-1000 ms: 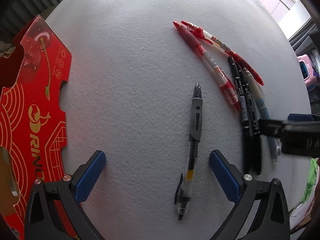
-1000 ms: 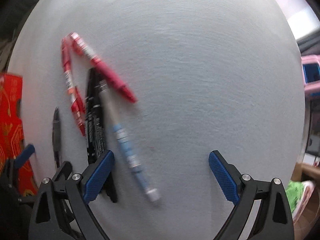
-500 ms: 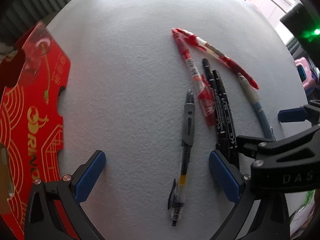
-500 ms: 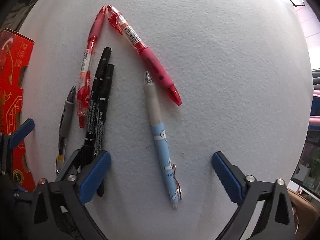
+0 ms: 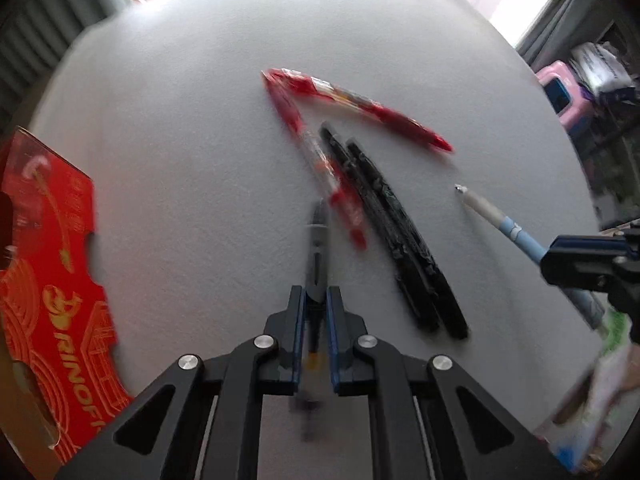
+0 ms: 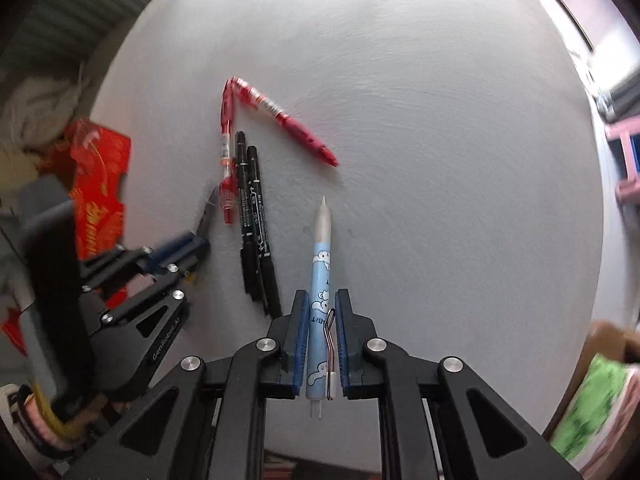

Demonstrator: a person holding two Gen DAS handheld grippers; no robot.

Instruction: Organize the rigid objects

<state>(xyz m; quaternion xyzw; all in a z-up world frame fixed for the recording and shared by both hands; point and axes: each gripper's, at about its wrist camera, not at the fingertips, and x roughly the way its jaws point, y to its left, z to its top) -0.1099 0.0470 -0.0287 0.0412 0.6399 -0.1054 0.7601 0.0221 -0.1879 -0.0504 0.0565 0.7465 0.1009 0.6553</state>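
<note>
Two slim black markers [image 6: 256,224] touching.

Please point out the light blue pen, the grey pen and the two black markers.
light blue pen [image 6: 320,268], right wrist view, printed barrel.
grey pen [image 5: 318,240], left wrist view, grey grip.
black markers [image 6: 253,204], right wrist view, labelled barrels.

two downward wrist views, shared pens [image 5: 384,220]

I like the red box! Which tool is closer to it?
Left. The left tool, shut on a grey pen, is right beside the red box. The right tool, holding the blue pen, is farther away, past the black markers.
</note>
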